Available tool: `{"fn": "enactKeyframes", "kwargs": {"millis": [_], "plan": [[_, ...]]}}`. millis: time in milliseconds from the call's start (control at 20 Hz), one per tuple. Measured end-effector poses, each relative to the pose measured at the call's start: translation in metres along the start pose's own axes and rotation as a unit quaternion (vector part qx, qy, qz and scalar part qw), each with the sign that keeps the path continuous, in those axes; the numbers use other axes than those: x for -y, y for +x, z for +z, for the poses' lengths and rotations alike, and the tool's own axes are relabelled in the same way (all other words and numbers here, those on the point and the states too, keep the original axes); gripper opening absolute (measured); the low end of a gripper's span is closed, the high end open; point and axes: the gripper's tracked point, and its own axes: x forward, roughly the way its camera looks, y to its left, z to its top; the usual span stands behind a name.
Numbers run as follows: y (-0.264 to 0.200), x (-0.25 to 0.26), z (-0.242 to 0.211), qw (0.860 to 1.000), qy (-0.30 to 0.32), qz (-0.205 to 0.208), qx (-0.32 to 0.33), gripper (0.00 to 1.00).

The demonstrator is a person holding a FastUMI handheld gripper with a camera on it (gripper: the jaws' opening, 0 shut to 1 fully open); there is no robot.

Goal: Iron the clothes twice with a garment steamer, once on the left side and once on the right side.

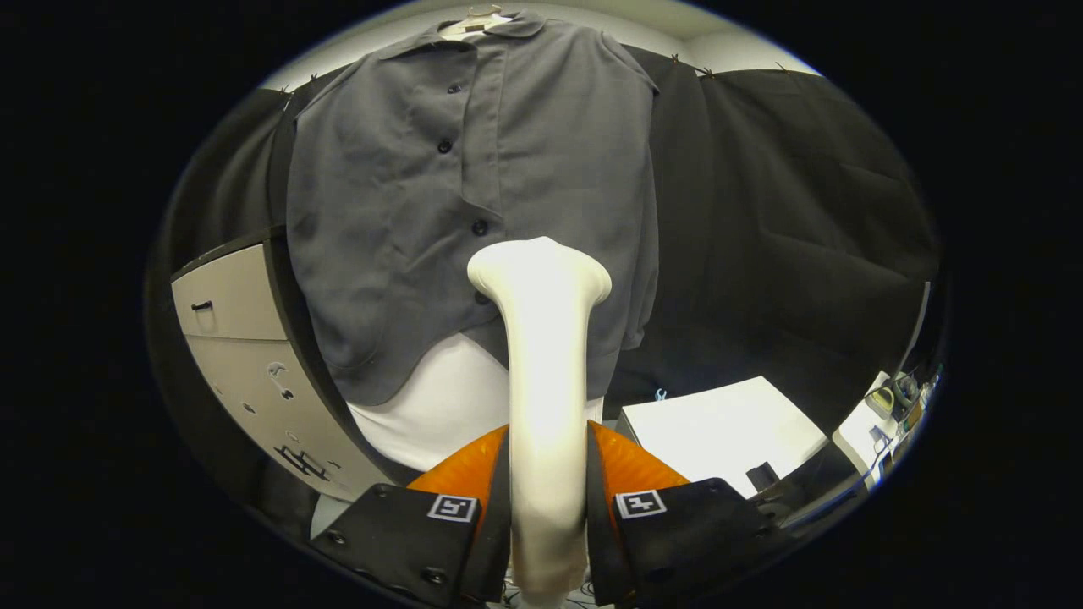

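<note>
A grey buttoned shirt [440,194] hangs on a hanger over a white undershirt [431,414], straight ahead of the fingers. My gripper [548,486] is shut on the white garment steamer [546,364], whose handle stands between the two fingers. The steamer's flared head rises ahead of them and sits at the shirt's lower middle, near the button line and slightly to its right. Whether the head touches the cloth cannot be told.
A pale cabinet [245,355] with a dark edge stands beside the shirt on the left. A white table [719,423] lies to the right below the black cloth wall, with a small dark object [764,476] on it. Cluttered items [888,406] sit further right.
</note>
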Motion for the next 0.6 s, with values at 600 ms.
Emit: {"fn": "enactKeyframes", "kwargs": {"millis": [600], "plan": [[-0.101,-0.021,0.125,0.992,0.005,0.017,0.122,0.46]]}}
